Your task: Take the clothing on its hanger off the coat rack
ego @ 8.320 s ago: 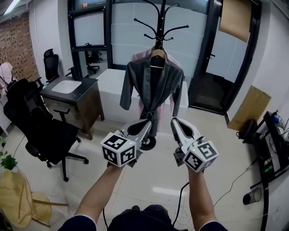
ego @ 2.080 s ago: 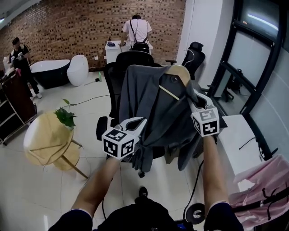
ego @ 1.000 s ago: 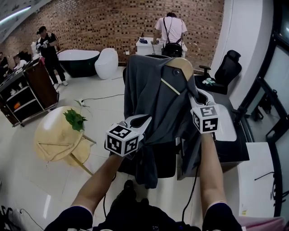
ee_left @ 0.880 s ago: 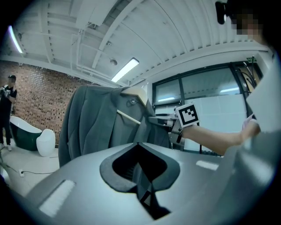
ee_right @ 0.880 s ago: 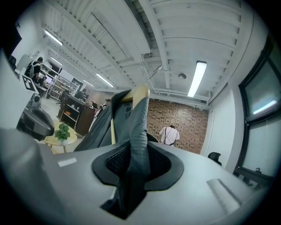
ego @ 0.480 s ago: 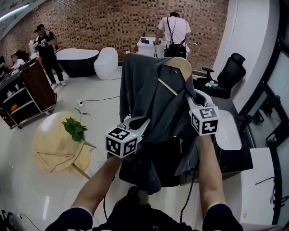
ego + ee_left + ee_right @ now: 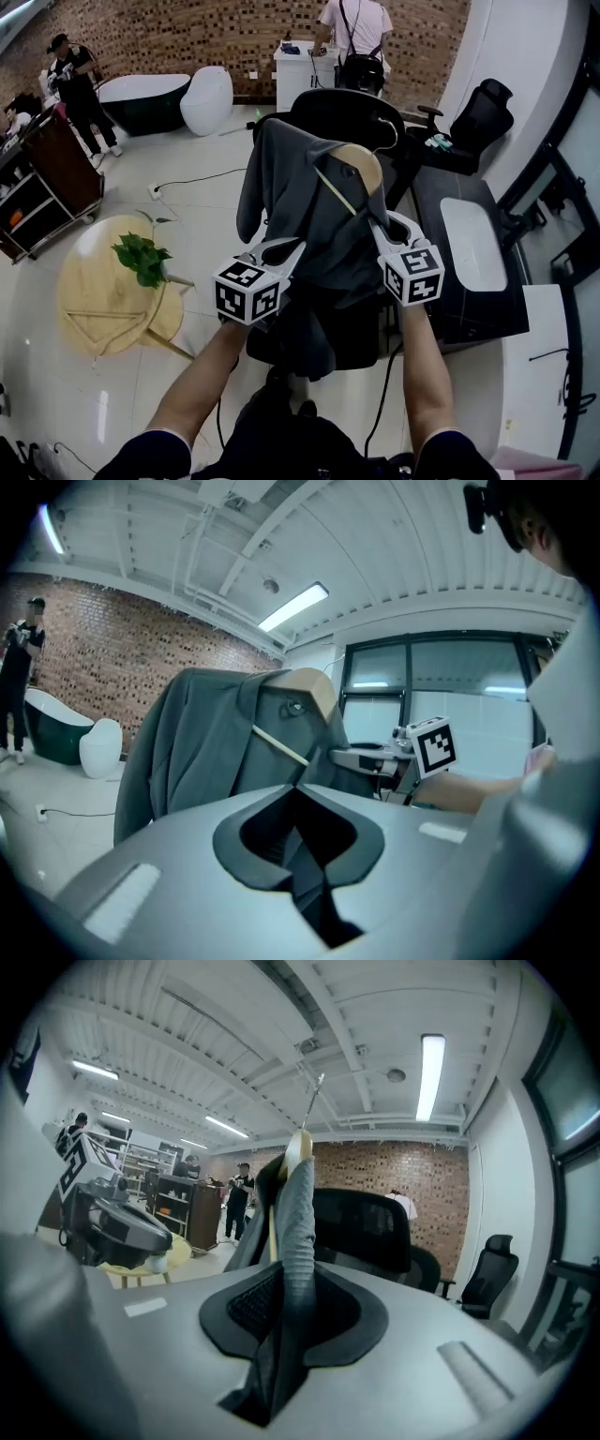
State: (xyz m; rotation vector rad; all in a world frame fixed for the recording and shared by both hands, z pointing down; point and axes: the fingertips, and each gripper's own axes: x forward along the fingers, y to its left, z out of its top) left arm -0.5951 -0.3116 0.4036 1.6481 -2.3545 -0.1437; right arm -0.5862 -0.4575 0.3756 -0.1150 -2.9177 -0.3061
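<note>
Since the earliest frame the grey robe (image 7: pixel 291 192) on its wooden hanger (image 7: pixel 354 169) has left the coat rack, which is out of sight now. Over the last half second both grippers have sunk with it toward the black office chair (image 7: pixel 345 111).

Well off to the left of the left gripper (image 7: pixel 292 251) stands a round table (image 7: pixel 84 300) with a plant (image 7: pixel 141 261). That gripper is clenched on dark cloth at the robe's front edge, low on the garment; its own view shows the fabric pinched in the jaw slot.

The robe hangs between the two tools, spread over the hanger, whose hook (image 7: pixel 312 1102) stands free above the right gripper and is caught on nothing. The right gripper (image 7: pixel 379 228) grasps the robe's shoulder fold just below the hanger's end, and its jaws have just been closing further on that cloth. Past it on the right lies a dark desk (image 7: pixel 487 314).

As I judge it, the lifting-off is done. What remains is only to set the garment down, seemingly on the chair behind it.
</note>
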